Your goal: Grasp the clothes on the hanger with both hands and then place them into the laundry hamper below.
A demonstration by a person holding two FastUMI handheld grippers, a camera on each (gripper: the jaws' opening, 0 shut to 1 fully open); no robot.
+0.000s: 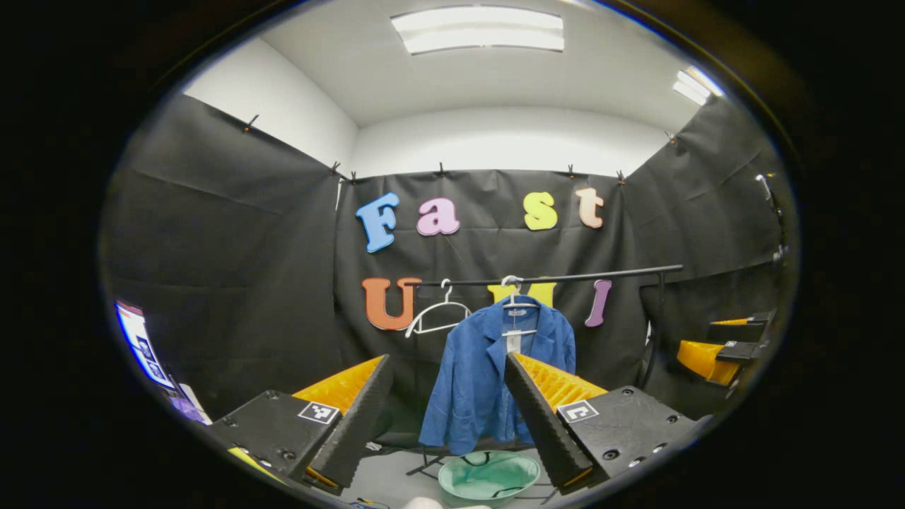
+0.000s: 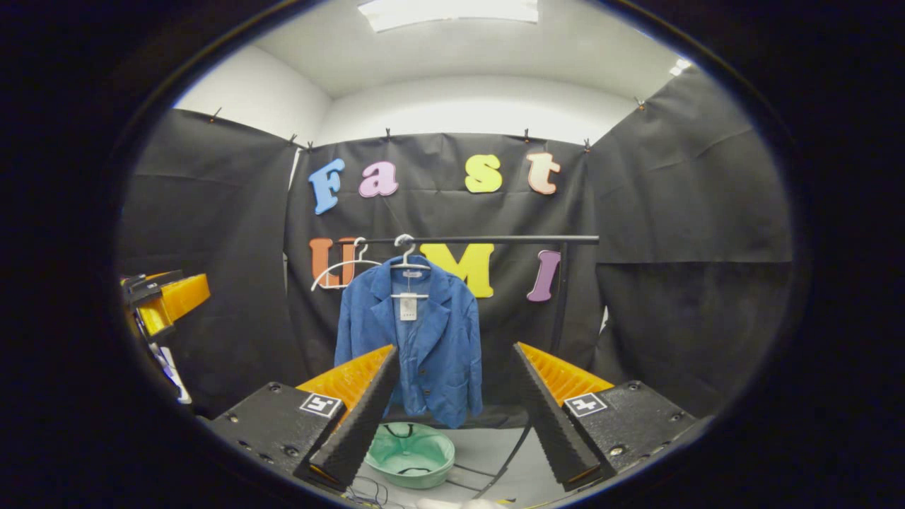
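A blue jacket (image 1: 488,367) hangs on a white hanger (image 1: 520,300) from a dark horizontal rail (image 1: 551,278), a little below the centre of the left gripper view; in the right gripper view the same jacket (image 2: 424,346) sits left of centre, under the left part of the rail (image 2: 488,240). The long axis of the jacket is vertical, collar at the top and hem at the bottom, and its open front with the lapels faces toward the cameras. A small white tag (image 2: 408,307) hangs at the chest. Just beside it, to the left in both views, an empty white hanger (image 1: 437,316) hangs on the same rail, tilted. Below the jacket, on the floor (image 2: 488,452), stands a pale green laundry hamper (image 1: 488,477) with its open mouth upward; it is near the bottom edge of the frame in both views. The left gripper (image 1: 445,417) has its fingers spread wide apart and holds nothing; the jacket and hamper appear between them, farther off. The right gripper (image 2: 452,417) has its fingers spread wide as well, with nothing between them; it is also well apart from the jacket. The right gripper appears at the right edge of the left gripper view, and the left one at the left edge of the right gripper view.
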